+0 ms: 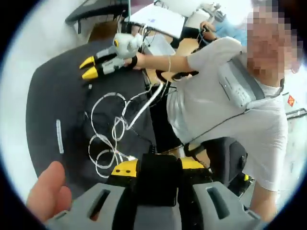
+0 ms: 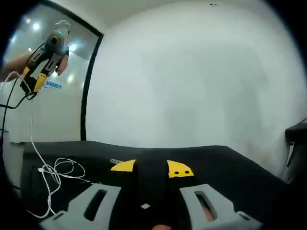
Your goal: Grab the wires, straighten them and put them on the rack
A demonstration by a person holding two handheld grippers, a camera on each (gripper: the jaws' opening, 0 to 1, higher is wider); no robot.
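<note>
In the right gripper view, the left tongs [image 2: 34,85] were raised high above the dark surface [image 2: 230,167], pinching a white wire [image 2: 31,129] and a black wire [image 2: 6,111] that hung down from their yellow tips. The white wire ran down to loose loops [image 2: 64,168] lying on the surface. In the left gripper view, the right tongs [image 1: 88,67] hovered over the surface beyond the white coils [image 1: 109,134], and I could not tell whether they were spread or pressed together.
</note>
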